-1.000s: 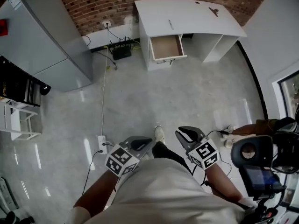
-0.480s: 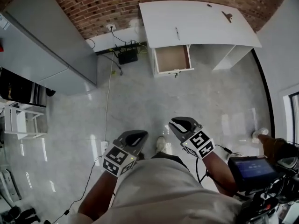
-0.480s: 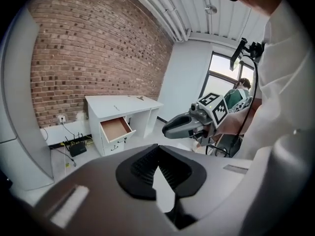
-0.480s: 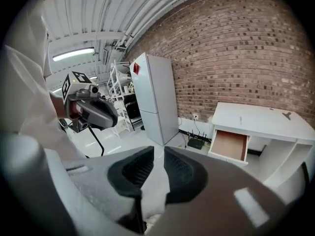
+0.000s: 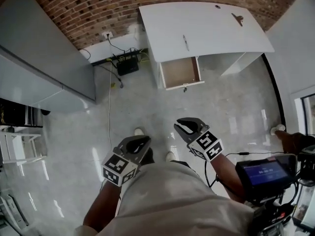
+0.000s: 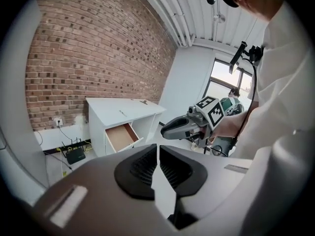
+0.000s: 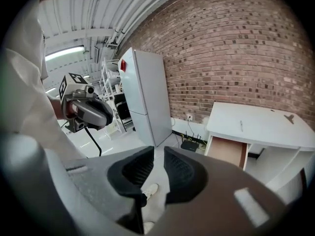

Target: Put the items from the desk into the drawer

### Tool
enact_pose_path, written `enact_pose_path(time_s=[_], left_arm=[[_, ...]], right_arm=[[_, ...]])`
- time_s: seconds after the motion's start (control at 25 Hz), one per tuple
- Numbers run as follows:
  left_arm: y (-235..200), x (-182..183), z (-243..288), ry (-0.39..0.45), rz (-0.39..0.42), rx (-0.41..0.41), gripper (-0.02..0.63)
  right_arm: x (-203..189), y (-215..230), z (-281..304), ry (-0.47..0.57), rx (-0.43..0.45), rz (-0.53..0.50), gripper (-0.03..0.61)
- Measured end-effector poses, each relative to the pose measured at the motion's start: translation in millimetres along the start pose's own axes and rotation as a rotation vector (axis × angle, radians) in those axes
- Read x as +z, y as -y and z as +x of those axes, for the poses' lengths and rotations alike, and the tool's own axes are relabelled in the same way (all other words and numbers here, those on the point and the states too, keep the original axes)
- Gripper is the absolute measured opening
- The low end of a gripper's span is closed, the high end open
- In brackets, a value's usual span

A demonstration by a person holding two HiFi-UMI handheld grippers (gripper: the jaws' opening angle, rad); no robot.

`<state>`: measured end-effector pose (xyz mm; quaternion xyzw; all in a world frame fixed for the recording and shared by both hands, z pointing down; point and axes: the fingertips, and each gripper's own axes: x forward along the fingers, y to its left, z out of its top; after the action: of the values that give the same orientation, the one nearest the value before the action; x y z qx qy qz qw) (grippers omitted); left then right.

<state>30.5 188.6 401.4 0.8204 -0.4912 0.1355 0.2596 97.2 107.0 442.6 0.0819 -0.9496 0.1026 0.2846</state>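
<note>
A white desk (image 5: 206, 28) stands against the brick wall, far ahead of both grippers. Its drawer (image 5: 179, 72) is pulled open and looks empty. A thin pen (image 5: 185, 42) lies on the desktop, with a small dark clip-like item (image 5: 238, 18) near its far right corner. My left gripper (image 5: 141, 143) and right gripper (image 5: 183, 127) hang side by side over the floor, both shut and holding nothing. The left gripper view shows the desk (image 6: 123, 109) and open drawer (image 6: 120, 135) beyond shut jaws. From the right gripper view I see the desk (image 7: 261, 124) and drawer (image 7: 227, 150).
A grey fridge (image 5: 44, 58) stands at the left by the wall. A black router (image 5: 127, 65) with cables sits on the floor left of the desk, and one cable (image 5: 109, 112) trails across the floor. A camera rig (image 5: 266, 173) is at lower right.
The person has walked towards the desk, so desk and drawer look larger and nearer. Both grippers stay shut and level in front of the body.
</note>
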Motion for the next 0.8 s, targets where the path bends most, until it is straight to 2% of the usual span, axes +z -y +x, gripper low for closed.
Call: enact_pose_path(time_s=[0.4,0.6,0.8], left_arm=[[-115.6,64.0,12.7,-0.039,0.068,-0.28,0.008],[-164.1,70.2,21.9,-0.073,0.034,-0.303,0.008],[-190.9,83.7,54.6,-0.103,0.004,-0.283,0.008]], right_arm=[[84.6,87.7,74.0,0.055,-0.223,0.168,0.051],[101.2,138.2,104.7,0.031,-0.28,0.204,0.051],[99.7,223.4,124.4,-0.012,-0.315,0.212,0.051]])
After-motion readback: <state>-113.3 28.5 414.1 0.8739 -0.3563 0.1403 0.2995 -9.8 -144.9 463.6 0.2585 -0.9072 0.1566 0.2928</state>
